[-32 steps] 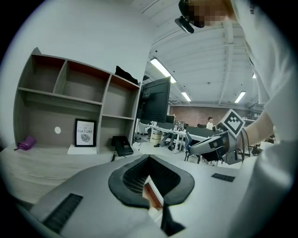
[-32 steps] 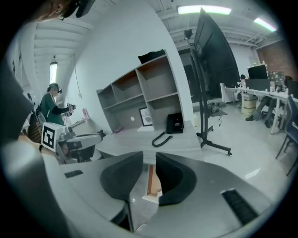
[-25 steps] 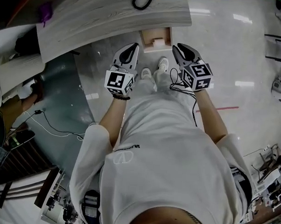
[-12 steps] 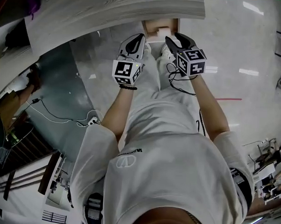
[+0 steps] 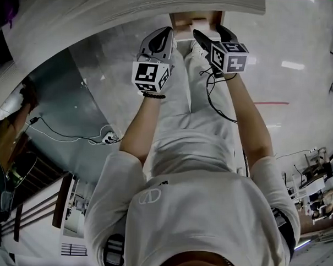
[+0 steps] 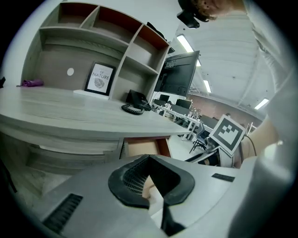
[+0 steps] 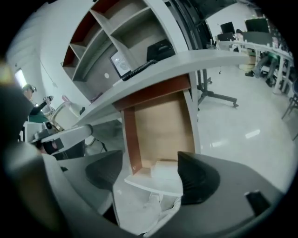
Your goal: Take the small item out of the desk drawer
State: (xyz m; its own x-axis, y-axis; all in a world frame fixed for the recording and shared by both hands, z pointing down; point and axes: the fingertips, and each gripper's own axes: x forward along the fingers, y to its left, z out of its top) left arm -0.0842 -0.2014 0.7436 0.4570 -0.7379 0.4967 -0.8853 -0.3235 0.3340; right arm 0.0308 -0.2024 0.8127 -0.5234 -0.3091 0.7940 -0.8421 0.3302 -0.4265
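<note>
The open wooden drawer sticks out from under the pale desk. A small white item lies at the drawer's front end. My right gripper hangs just above that end. Its jaws have just been opening, and its pads touch nothing. The item shows in the gap between them, farther off. My left gripper is beside it at the left with its tips together, holding nothing. It points at the desk edge and the drawer.
A shelf unit with a framed print stands on the desk, with a black telephone to its right. A cable and power strip lie on the floor at the left. The person's legs and shoes are below the drawer.
Both grippers have sunk toward the drawer, which now sits right by their tips. The right gripper's jaws have spread apart. The left gripper's jaws stay together.
</note>
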